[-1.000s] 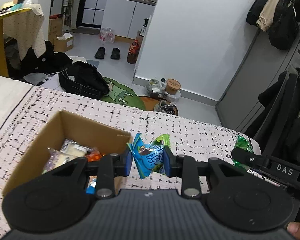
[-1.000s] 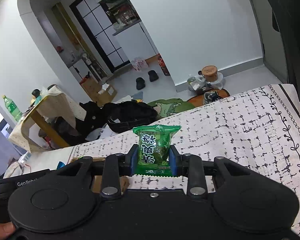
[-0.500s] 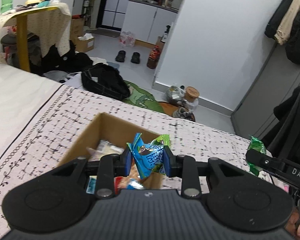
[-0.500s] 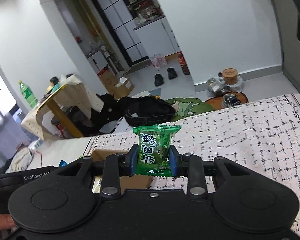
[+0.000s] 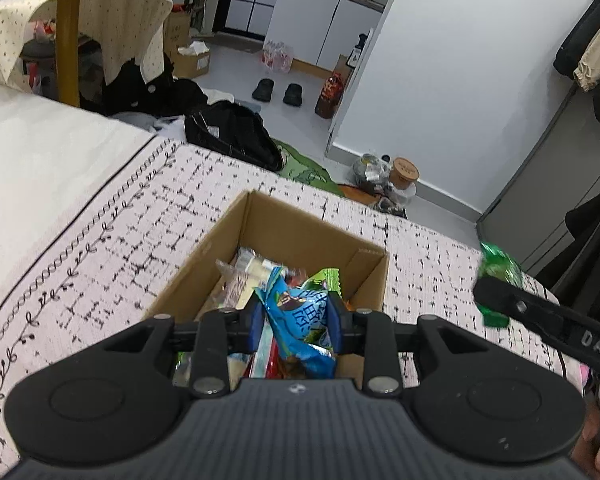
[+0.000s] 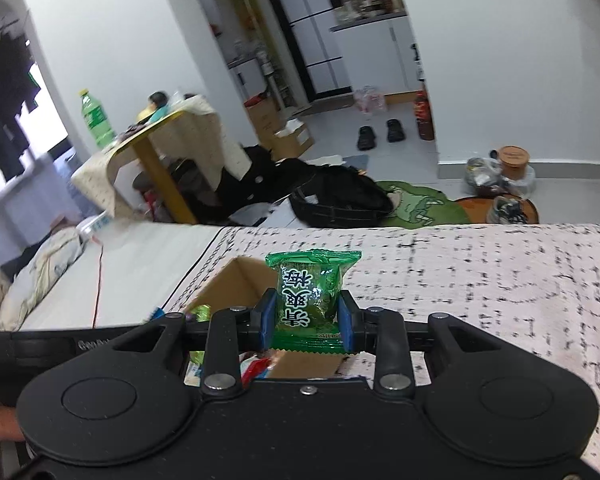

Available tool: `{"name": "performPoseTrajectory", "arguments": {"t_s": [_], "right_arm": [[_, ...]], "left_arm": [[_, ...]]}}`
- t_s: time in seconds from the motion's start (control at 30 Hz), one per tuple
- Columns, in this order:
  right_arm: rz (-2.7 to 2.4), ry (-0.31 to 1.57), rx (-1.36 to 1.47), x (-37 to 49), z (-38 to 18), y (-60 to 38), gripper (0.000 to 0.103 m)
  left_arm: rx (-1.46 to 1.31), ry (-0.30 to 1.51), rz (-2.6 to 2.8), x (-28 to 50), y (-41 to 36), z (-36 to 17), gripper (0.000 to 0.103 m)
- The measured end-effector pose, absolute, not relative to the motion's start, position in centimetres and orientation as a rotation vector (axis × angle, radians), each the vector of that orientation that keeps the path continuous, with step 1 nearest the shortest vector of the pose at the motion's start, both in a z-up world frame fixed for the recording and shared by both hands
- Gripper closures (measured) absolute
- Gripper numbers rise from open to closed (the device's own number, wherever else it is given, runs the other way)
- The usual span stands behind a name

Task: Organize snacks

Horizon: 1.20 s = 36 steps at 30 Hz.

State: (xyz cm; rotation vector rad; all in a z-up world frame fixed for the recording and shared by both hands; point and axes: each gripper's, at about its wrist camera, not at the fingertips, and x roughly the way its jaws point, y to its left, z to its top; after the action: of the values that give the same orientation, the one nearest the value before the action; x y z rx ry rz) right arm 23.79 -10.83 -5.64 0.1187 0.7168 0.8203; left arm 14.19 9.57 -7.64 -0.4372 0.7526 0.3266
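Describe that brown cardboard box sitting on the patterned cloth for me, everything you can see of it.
The open-topped brown cardboard box is plain corrugated card with no lid showing and one inner flap folded against its right wall. It sits on the white cloth with black markings. Inside lies a loose heap of wrapped snacks, clear, red and green among them. The left hand-held gripper holds a blue snack packet over its near edge.

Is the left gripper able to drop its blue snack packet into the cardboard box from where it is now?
Probably yes. The left gripper, shut on the blue snack packet, hangs over the open cardboard box; nothing covers the opening, and the right gripper is off to the side.
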Motion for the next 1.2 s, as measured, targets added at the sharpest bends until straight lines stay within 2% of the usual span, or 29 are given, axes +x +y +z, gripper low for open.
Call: {"name": "performPoseTrajectory", "arguments": {"t_s": [0.1, 0.27, 0.6, 0.67, 0.73, 0.8, 1.07, 1.2], "right_arm": [[0.848, 0.722, 0.116, 23.5, -5.5, -9.9, 0.072], [0.872, 0.738, 0.101, 23.1, -5.6, -8.9, 0.072], [0.934, 0.778, 0.111, 22.6, -5.4, -7.0, 0.071], [0.967, 0.787, 0.105, 22.1, -5.5, -6.3, 0.068], [0.974, 0.792, 0.096, 21.9, -5.6, -6.1, 0.055], [0.961, 0.788, 0.094, 21.8, -5.5, -6.4, 0.05], [0.88, 0.795, 0.152, 22.8, -5.2, -10.1, 0.048], [0.847, 0.802, 0.188, 23.0, -5.4, -11.8, 0.047]], "left_arm": [[-0.475, 0.77, 0.294, 14.0, 9.8, -8.0, 0.066], [-0.488, 0.748, 0.305, 13.4, 10.6, -7.6, 0.05], [-0.475, 0.737, 0.366, 12.5, 12.7, -6.5, 0.047], [-0.471, 0.736, 0.375, 12.3, 12.9, -6.4, 0.045], [-0.467, 0.734, 0.383, 12.2, 13.1, -6.3, 0.043], [-0.464, 0.732, 0.393, 12.0, 13.3, -6.2, 0.043], [-0.435, 0.743, 0.389, 11.8, 13.2, -6.0, 0.031], [-0.412, 0.758, 0.395, 11.8, 12.9, -5.9, 0.029]]}}
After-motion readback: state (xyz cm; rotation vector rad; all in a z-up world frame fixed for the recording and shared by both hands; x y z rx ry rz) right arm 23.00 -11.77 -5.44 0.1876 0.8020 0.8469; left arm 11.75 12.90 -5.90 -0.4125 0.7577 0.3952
